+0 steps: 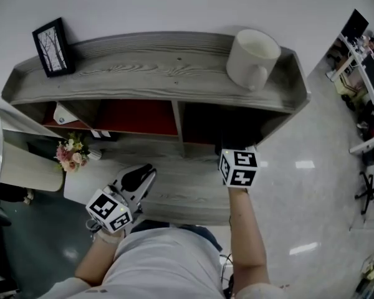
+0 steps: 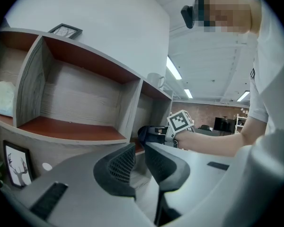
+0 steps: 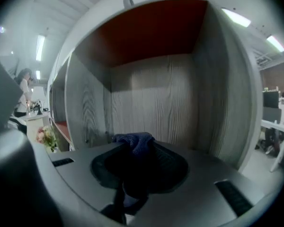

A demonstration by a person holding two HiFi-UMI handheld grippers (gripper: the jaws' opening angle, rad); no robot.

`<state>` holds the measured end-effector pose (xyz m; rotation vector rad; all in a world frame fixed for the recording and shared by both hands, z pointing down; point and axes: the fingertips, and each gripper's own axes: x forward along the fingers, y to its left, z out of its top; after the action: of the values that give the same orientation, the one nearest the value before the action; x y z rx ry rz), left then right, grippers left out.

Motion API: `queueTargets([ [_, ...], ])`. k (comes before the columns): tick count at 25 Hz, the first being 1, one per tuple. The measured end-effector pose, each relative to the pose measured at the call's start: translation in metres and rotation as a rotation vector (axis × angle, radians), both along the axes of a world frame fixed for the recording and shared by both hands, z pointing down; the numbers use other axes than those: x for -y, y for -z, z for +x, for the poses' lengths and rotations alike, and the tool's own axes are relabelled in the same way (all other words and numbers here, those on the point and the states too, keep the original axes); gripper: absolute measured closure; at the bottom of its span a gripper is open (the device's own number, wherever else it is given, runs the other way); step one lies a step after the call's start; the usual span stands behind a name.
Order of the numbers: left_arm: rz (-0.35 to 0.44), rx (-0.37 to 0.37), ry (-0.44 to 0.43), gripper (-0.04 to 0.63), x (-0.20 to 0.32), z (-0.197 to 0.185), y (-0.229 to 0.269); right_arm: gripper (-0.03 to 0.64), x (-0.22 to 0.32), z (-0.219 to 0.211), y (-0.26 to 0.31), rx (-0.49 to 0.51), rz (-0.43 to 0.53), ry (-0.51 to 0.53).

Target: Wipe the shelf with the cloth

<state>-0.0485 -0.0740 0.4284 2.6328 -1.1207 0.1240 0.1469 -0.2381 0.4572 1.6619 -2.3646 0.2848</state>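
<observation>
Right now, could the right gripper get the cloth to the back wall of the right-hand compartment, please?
Probably yes: the right gripper, shut on the cloth, points straight into that compartment, and nothing shows between it and the back wall.

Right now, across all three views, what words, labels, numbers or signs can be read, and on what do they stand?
No readable words or numbers in any view.
Left marker cube, right marker cube: square coded patterns, not text.
White package in the shelf's left compartment: mark too small to read.
</observation>
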Motion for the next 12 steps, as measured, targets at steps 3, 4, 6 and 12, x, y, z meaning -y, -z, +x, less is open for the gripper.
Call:
queueTargets([
  [3, -0.007, 0.008, 0.028, 0.543, 0.001, -0.004, -0.002, 0.543, 0.014, 0.002, -0.019, -0.110, -0.041, -0.006],
  [4, -0.008, 0.010, 0.034, 0.543, 0.002, -0.005, -0.002, 0.543, 0.016, 0.002, -0.025, -0.145, -0.056, -0.009],
  [6, -0.013, 0.015, 0.041, 0.543, 0.003, -0.006, -0.004, 0.543, 0.021, 0.004, -0.036, -0.206, -0.083, -0.017],
  [12, -0.029, 0.015, 0.056, 0.543, 0.004, -0.011, -0.010, 0.543, 0.033, -0.009, -0.058, -0.443, -0.085, 0.020],
])
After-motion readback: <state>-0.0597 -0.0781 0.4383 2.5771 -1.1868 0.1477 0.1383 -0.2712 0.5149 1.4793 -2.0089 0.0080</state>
